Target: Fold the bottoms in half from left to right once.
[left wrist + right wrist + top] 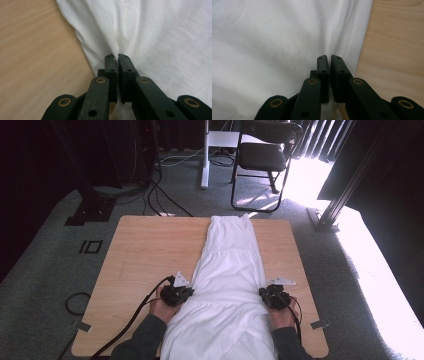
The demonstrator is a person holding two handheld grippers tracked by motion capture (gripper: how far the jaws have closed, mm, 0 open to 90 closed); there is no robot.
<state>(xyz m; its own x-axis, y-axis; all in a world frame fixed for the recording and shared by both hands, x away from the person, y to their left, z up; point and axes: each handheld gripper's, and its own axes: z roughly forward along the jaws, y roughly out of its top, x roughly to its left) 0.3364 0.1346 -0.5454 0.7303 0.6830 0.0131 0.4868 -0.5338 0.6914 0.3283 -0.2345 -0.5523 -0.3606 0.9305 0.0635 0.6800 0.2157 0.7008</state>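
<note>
Both grippers sit at the near end of the table [140, 245]: the left gripper [187, 292] at seven o'clock has its jaws pinched on the white dress's [230, 270] left edge, the right gripper [263, 292] at five o'clock pinches its right edge. Running lengthwise, the dress lies flat between them toward twelve o'clock.

No legible text, label, brand, number or sign anywhere.

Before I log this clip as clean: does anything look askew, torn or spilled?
Nothing stands out. The white garment lies lengthwise on the wooden table, its near end hanging over the edge. The left hand-held gripper and right hand-held gripper each pinch a side edge, bunching the cloth slightly.
</note>
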